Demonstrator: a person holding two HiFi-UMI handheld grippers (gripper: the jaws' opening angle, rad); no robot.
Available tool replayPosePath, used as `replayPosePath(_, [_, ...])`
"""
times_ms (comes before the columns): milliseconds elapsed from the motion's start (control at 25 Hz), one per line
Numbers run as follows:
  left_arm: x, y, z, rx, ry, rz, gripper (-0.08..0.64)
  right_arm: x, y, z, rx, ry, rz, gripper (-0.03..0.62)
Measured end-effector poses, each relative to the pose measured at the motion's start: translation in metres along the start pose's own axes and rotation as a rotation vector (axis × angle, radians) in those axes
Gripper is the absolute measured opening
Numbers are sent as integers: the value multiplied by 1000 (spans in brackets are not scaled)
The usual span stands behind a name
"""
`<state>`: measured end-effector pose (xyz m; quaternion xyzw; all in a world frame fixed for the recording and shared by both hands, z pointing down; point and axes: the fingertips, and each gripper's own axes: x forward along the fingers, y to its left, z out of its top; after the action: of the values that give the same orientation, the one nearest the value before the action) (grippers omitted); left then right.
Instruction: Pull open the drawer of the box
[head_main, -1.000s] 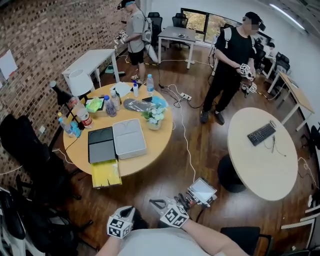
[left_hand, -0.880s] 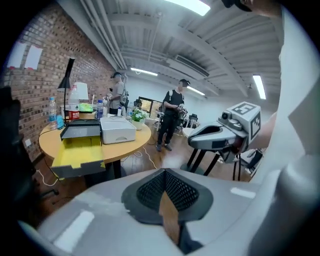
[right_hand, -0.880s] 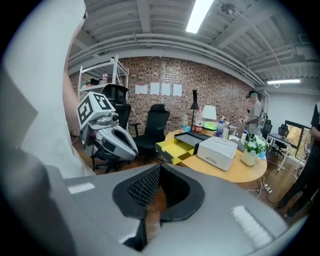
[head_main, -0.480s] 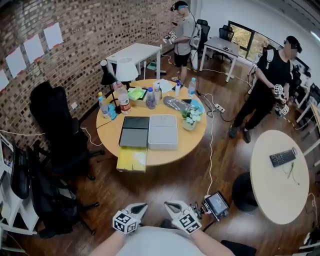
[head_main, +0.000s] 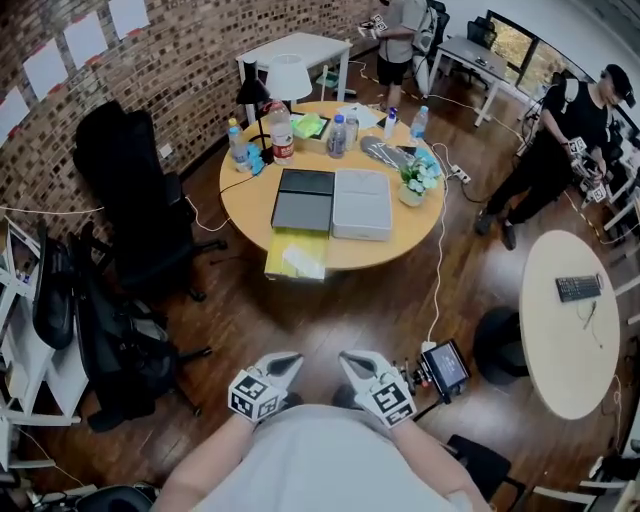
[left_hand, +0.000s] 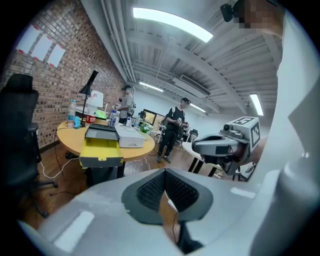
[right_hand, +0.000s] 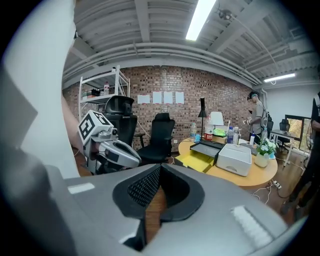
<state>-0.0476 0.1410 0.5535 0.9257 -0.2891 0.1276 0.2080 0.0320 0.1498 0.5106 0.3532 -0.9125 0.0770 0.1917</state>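
Note:
On the round wooden table (head_main: 255, 225) a dark grey box (head_main: 303, 210) stands beside a light grey box (head_main: 362, 215). A yellow drawer (head_main: 298, 255) juts from the dark box over the table's near edge; the left gripper view shows the yellow drawer (left_hand: 102, 150), and so does the right gripper view (right_hand: 196, 161). My left gripper (head_main: 285, 362) and right gripper (head_main: 352, 360) hang side by side close to my body, far short of the table. Both are shut with nothing in them, as the left gripper (left_hand: 165, 172) and right gripper (right_hand: 159, 167) show close up.
Black office chairs (head_main: 150, 210) and bags stand to the left. Bottles, a lamp (head_main: 285, 75) and a potted plant (head_main: 415, 180) crowd the table's far side. A small screen on a stand (head_main: 445, 367) sits to my right, by a second round table (head_main: 575, 330). Two people (head_main: 560, 150) stand further off.
The view has swung round, so the wooden table now lies straight ahead instead of to the left. Both grippers have lifted a little together. Their jaws have stayed shut.

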Motion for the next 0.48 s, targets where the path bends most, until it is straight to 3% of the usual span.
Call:
replayPosePath(320, [-23,5,-12,-30,-12,13,6,18,25,8,-35,12,34,3])
replayPosePath(480, [-25,8,-10,-27,-12,10,6,25,31,12,-8,-3,53,3])
